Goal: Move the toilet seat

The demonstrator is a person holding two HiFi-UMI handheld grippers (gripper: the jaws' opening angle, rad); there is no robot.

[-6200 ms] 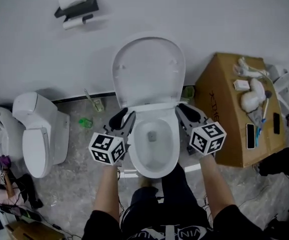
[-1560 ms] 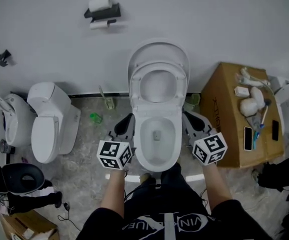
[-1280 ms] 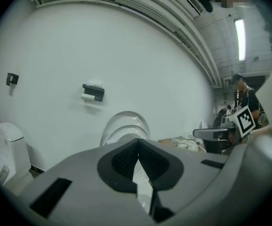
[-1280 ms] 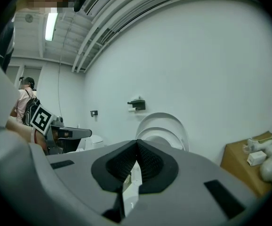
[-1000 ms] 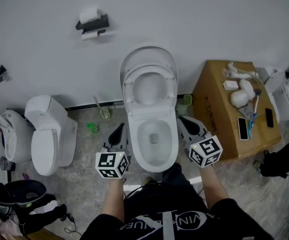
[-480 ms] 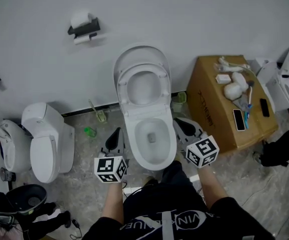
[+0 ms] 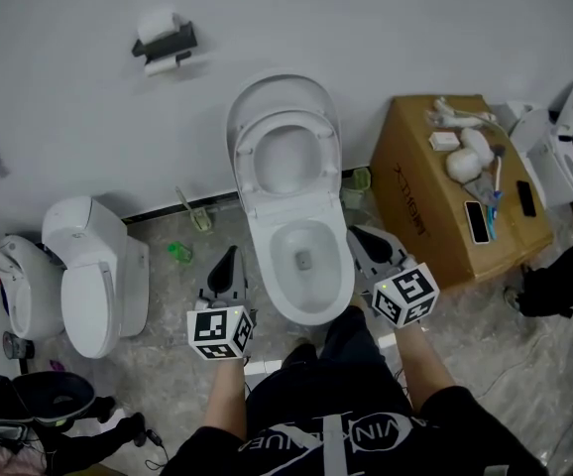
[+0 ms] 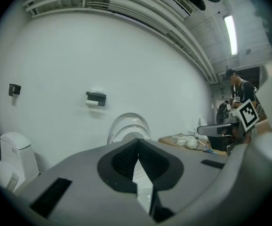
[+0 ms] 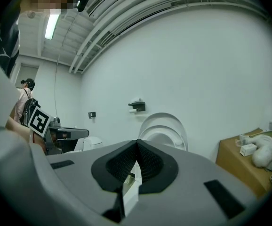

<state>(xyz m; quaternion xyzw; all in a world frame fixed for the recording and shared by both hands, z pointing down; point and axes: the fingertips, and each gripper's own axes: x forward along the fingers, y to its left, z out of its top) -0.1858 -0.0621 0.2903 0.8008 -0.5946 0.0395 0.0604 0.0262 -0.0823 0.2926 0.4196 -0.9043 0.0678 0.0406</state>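
The white toilet (image 7: 301, 305) stands against the wall with its seat ring (image 7: 286, 159) raised upright against the lifted lid (image 7: 282, 92). The bowl's water is exposed. My left gripper (image 7: 227, 268) is shut and empty, low beside the bowl's left flank. On the bowl's right side my right gripper (image 7: 368, 245) is also shut with nothing in it. Neither touches the seat. In the left gripper view the raised seat (image 8: 126, 130) shows past my shut left gripper (image 8: 138, 147). The right gripper view shows the seat (image 9: 163, 134) beyond my shut right gripper (image 9: 137, 149).
A cardboard box (image 7: 420, 221) with small items on top stands right of the toilet. Another toilet (image 7: 93, 271) sits at the left, with a further one (image 7: 4, 291) beyond. A paper holder (image 7: 163, 46) hangs on the wall. A brush (image 7: 192, 211) and a green bottle (image 7: 174, 252) lie on the floor.
The seat ring, down on the bowl in the oldest frame, now stands up against the lid. Over the last second both grippers stay shut beside the bowl while the view shifts slightly.
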